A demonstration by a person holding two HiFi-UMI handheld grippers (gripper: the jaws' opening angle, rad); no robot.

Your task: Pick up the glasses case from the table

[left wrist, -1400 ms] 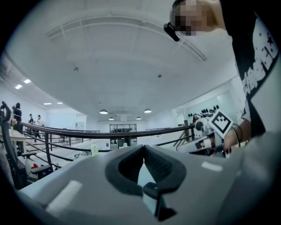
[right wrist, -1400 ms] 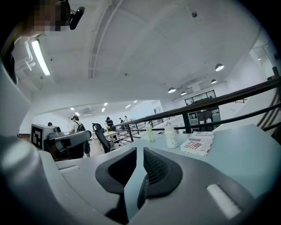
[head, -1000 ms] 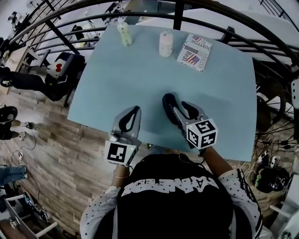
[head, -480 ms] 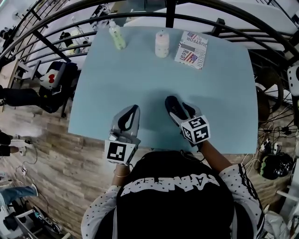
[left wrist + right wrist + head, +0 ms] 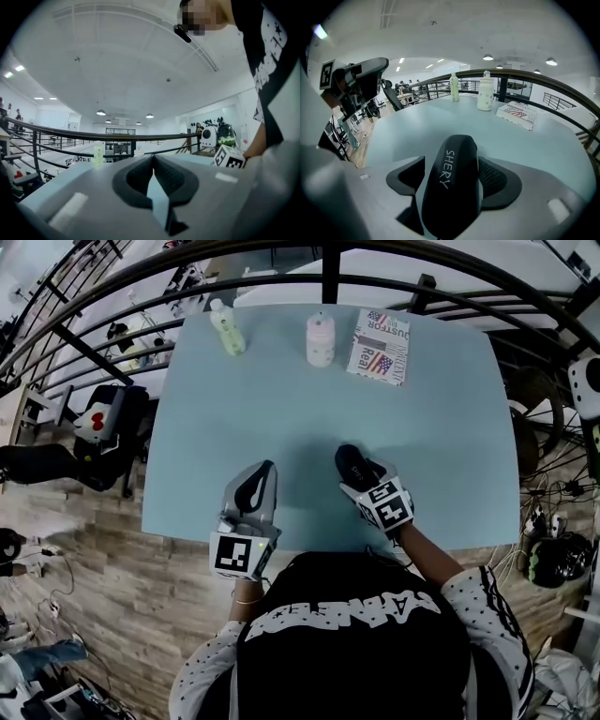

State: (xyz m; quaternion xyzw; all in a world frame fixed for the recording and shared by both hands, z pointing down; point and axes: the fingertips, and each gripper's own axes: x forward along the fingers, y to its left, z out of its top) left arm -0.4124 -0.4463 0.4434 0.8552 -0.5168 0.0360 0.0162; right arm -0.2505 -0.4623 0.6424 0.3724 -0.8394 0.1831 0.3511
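Note:
The black glasses case [image 5: 350, 463] lies lengthwise between the jaws of my right gripper [image 5: 361, 474], low over the pale blue table [image 5: 281, 399] near its front edge. In the right gripper view the case [image 5: 450, 187], lettered in white, fills the gap of the right gripper [image 5: 452, 161]. Its jaws have just been opening; a gap shows beside the left pad [image 5: 405, 176], so they no longer pinch the case. My left gripper [image 5: 264, 468] hovers level at the front left, shut and holding nothing; in its own view the left gripper [image 5: 153, 158] has its pads meeting.
At the table's far edge stand a green bottle [image 5: 226, 327], a white bottle [image 5: 320, 338] and a printed box [image 5: 381, 345]. A dark curved railing [image 5: 328, 263] runs behind the table. Wooden floor and office chairs lie to the left.
My right gripper has sunk toward the table with the case and its jaws have spread. The left gripper has shifted slightly along the front edge.

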